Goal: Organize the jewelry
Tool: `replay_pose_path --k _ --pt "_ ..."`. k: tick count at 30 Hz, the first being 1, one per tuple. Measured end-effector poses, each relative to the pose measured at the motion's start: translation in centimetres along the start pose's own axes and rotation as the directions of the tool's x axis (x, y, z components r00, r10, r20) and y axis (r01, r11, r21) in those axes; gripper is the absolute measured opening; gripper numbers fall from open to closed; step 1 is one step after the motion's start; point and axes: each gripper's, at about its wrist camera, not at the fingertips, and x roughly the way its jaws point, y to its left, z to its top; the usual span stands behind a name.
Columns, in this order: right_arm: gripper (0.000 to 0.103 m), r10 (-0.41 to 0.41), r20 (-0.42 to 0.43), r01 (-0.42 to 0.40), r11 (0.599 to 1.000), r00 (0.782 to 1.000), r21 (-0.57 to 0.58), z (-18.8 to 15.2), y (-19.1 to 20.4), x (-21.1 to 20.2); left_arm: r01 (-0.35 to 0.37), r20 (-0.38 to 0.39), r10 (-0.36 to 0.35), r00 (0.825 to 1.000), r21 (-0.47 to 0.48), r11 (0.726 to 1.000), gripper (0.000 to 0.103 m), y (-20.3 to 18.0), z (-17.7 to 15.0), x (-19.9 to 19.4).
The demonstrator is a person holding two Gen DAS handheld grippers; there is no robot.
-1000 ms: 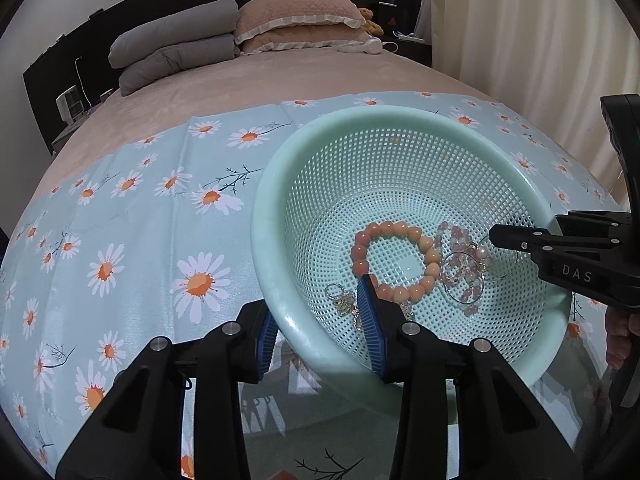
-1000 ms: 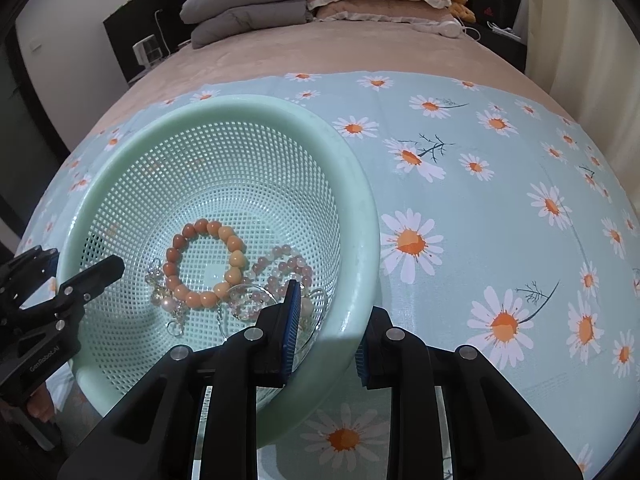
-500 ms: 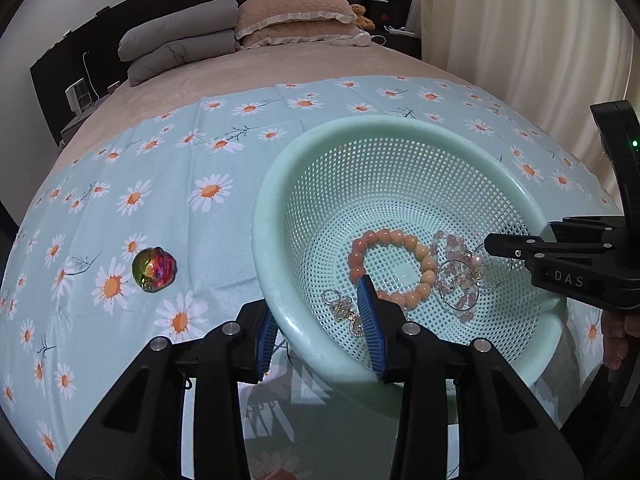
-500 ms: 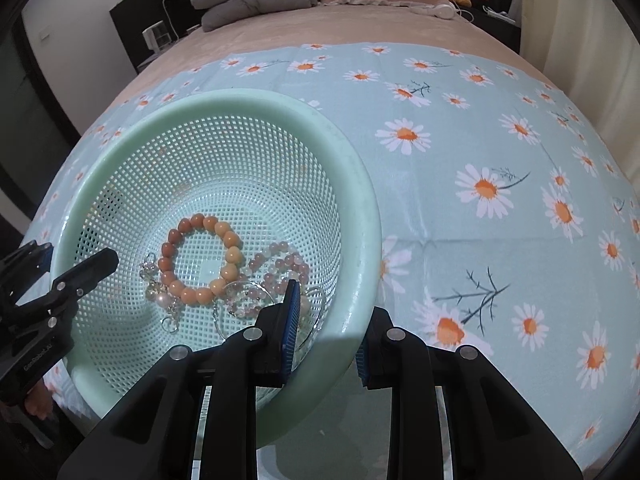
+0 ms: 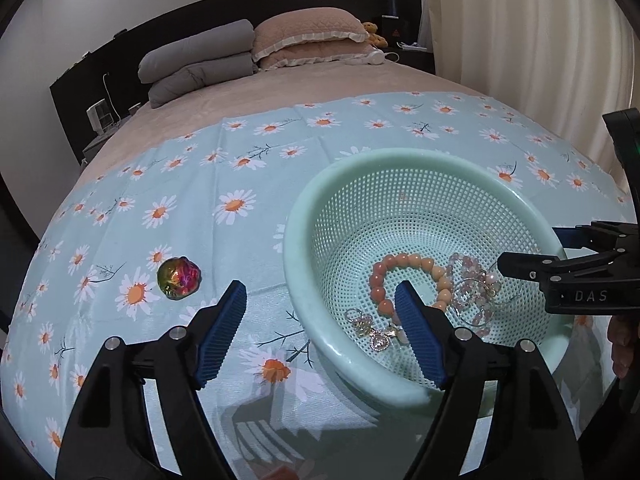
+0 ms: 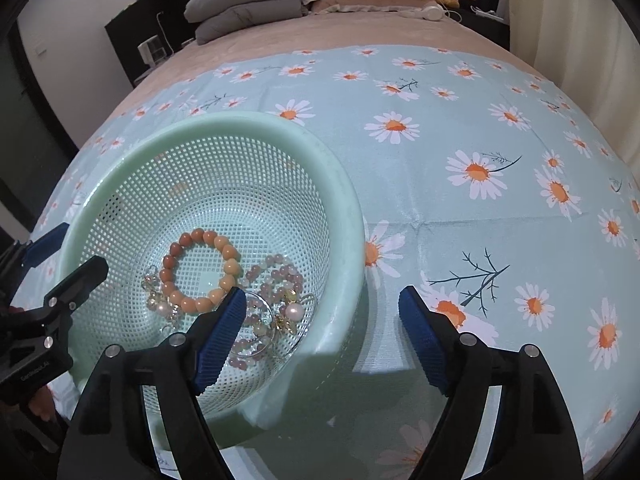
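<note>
- Mint-green plastic basket (image 5: 304, 240) is seen on the daisy cloth (image 5: 240, 168) in the left wrist view; its near rim is straddled, untouched, by the opening left gripper (image 5: 320, 328). An orange bead bracelet (image 5: 400, 276) lies inside, an iridescent ball (image 5: 179, 283) outside.
- In the right wrist view, the basket rim is likewise straddled by the opening right gripper (image 6: 322, 328), nothing clamped; pink beads (image 6: 276, 280) lie inside.

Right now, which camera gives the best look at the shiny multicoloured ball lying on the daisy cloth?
The left wrist view. The shiny ball lies there unobstructed on the daisy cloth, left of the green basket and apart from it. The right wrist view does not show the ball at all; on that side it shows only the basket and cloth.
</note>
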Motion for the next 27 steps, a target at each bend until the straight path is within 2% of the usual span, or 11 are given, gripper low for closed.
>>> replay_pose_path --k 2,7,12,17,27 --pt "0.08 -0.014 0.022 0.014 1.0 1.0 -0.003 0.0 0.0 -1.0 -0.021 0.013 0.021 1.0 -0.019 1.0 0.079 0.6 0.3 -0.7" --pt "0.085 -0.031 0.081 0.033 0.999 0.996 -0.027 -0.6 0.3 -3.9 -0.041 0.056 0.044 0.997 -0.052 0.998 0.093 1.1 0.1 -3.5" --pt "0.086 -0.052 0.117 0.06 0.996 0.992 -0.065 -2.0 1.3 -6.0 -0.052 0.066 0.055 0.996 -0.045 0.998 0.096 0.1 -1.0 -5.8" --pt "0.087 -0.065 0.19 0.085 0.991 0.98 -0.1 -4.1 2.2 -8.9 -0.042 0.085 0.045 0.995 -0.044 0.998 0.097 -1.2 -2.4 -8.7" --pt "0.087 -0.023 0.28 0.05 0.995 0.96 -0.089 -8.6 2.6 -14.0 -0.055 0.141 0.065 0.988 -0.076 0.996 0.097 -3.3 -5.2 -13.9"
